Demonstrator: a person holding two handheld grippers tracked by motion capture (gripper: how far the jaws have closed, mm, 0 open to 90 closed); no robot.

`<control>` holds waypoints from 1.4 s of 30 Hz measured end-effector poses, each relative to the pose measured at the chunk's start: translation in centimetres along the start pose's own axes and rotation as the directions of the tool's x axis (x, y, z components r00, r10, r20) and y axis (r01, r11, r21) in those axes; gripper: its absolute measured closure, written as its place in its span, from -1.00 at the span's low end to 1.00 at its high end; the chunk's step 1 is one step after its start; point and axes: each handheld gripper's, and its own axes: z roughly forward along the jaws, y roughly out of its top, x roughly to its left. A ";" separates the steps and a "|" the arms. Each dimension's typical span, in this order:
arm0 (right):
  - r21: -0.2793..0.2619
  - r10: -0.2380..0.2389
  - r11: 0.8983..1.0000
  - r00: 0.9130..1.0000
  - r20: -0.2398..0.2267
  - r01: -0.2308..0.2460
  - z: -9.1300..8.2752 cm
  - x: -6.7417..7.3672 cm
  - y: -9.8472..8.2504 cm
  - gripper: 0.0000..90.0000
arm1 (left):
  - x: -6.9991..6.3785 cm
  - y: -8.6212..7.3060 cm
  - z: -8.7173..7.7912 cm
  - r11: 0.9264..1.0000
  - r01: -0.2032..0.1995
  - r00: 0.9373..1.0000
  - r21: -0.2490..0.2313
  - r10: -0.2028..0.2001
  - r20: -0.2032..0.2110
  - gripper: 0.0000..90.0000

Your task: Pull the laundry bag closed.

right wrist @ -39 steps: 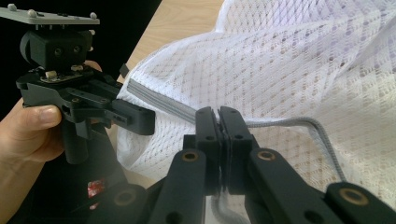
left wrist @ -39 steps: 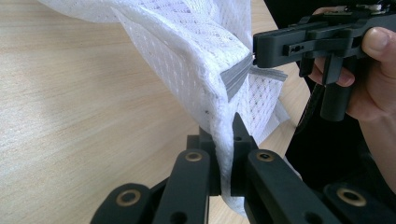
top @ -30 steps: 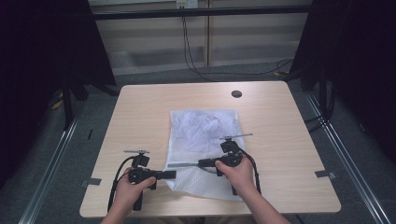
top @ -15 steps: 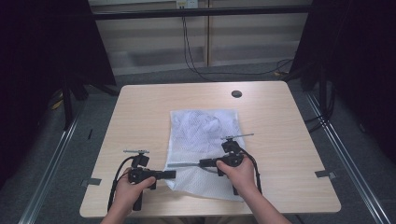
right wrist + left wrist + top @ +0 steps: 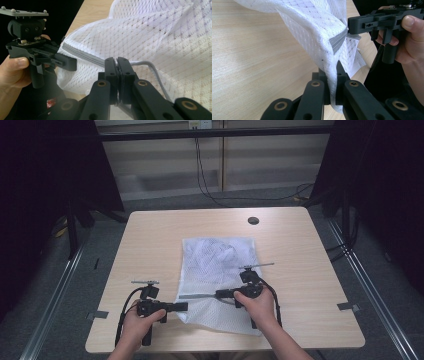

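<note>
Mesh bag (image 5: 220, 270) near table's (image 5: 300, 250) front edge, left gripper (image 5: 331, 75) clamping its corner, right gripper (image 5: 117, 65) pinching the grey zipper (image 5: 82, 55).

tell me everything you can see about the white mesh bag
The white mesh laundry bag looks like soft netted fabric with a grey zipper near its near end. It lies flat and rumpled on the wooden table, something pale bunched inside. The left gripper pinches its near-left edge, lifting it; the right gripper is shut at the zipper, where a grey cord loops.
</note>
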 end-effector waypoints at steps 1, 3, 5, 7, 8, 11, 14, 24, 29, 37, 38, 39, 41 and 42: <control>0.001 -0.002 1.000 1.000 0.003 0.002 0.0 0.0 0.0 0.94 | 0.0 0.0 0.0 1.000 0.000 1.000 0.001 0.000 -0.001 0.98; 0.001 0.001 1.000 1.000 -0.001 -0.001 0.0 0.0 0.0 0.94 | 0.0 0.0 0.0 1.000 -0.001 1.000 0.002 0.001 -0.001 0.98; 0.002 0.001 1.000 1.000 -0.001 -0.001 0.0 -0.1 0.0 0.94 | -0.1 0.0 0.0 1.000 0.002 1.000 0.001 -0.002 0.001 0.98; 0.002 0.001 1.000 1.000 -0.002 -0.001 0.0 -0.1 0.0 0.94 | -0.1 0.0 0.0 1.000 0.001 1.000 0.003 -0.001 0.000 0.98; 0.005 0.005 1.000 1.000 -0.003 -0.005 0.0 -0.1 0.0 0.94 | 0.0 0.0 0.0 1.000 -0.002 1.000 0.003 0.002 -0.002 0.98; 0.006 0.005 1.000 1.000 -0.001 -0.005 -0.1 -0.1 0.0 0.94 | -0.1 0.0 0.0 1.000 0.003 1.000 0.001 -0.003 0.003 0.98; 0.004 0.004 1.000 1.000 -0.001 -0.004 -0.1 -0.2 -0.1 0.94 | -0.1 0.0 0.0 1.000 0.005 1.000 -0.001 -0.005 0.000 0.98; 0.007 -0.001 1.000 1.000 0.005 0.001 -0.1 -0.3 -0.1 0.95 | -0.2 0.0 0.0 1.000 0.006 1.000 0.003 -0.006 -0.001 0.98; 0.002 0.010 1.000 1.000 0.004 -0.010 -0.4 -0.5 -0.2 0.95 | 0.0 0.0 0.0 1.000 0.000 1.000 0.009 0.000 0.000 0.98; 0.010 0.010 1.000 1.000 0.004 -0.010 -0.4 -0.5 -0.2 0.95 | 0.0 0.0 0.0 1.000 0.005 1.000 0.010 -0.005 0.002 0.98; 0.008 0.008 1.000 1.000 0.003 -0.008 -0.5 -0.5 -0.2 0.95 | 0.0 0.0 -0.1 1.000 0.003 1.000 0.009 -0.003 -0.002 0.98; 0.008 0.006 1.000 1.000 0.008 -0.006 -0.5 -0.5 -0.2 0.95 | 0.0 0.0 -0.1 1.000 0.010 1.000 0.004 -0.010 -0.004 0.98; 0.008 0.009 1.000 1.000 0.020 -0.009 -0.6 -0.6 -0.2 0.95 | 0.1 0.0 -0.3 1.000 0.007 1.000 0.005 -0.007 -0.002 0.98; 0.008 0.017 1.000 1.000 0.025 -0.017 -0.7 -0.6 -0.2 0.95 | 0.1 0.0 -0.3 1.000 0.012 1.000 0.004 -0.012 -0.002 0.98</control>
